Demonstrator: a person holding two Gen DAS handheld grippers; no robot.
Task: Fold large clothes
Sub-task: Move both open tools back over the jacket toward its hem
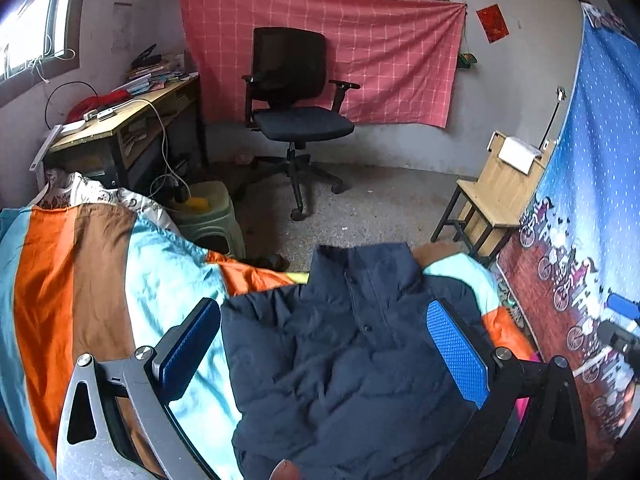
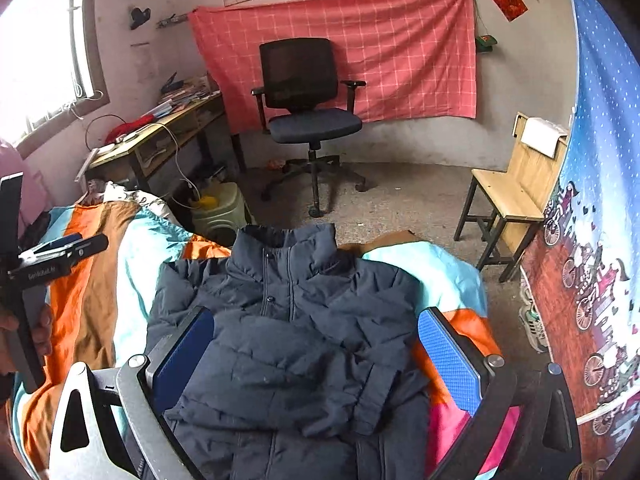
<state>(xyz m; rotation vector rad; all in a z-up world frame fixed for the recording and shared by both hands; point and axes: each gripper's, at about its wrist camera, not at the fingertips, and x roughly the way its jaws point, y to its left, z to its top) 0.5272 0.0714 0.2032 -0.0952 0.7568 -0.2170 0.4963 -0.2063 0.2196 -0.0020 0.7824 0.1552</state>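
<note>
Left gripper [image 1: 324,350]: two flat fingers faced with blue dimpled pads [image 1: 458,354], the pad at 9 o'clock in shadow; a silver-grey linkage with round screw heads at 8 o'clock, a black linkage at 4 o'clock. Right gripper [image 2: 316,358]: the same build, blue pads [image 2: 450,358], silver arm at 8 o'clock, black at 4 o'clock. In the right view, at 9 o'clock, the left gripper's black frame bears small white lettering, with bare fingers [image 2: 42,332] and a pink sleeve [image 2: 28,192] beside it.

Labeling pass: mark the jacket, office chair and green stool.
jacket [image 2: 288,344], right wrist view, on its folded front
office chair [image 2: 316,124], right wrist view, on the seat
green stool [image 1: 212,216], left wrist view, on its side
</note>
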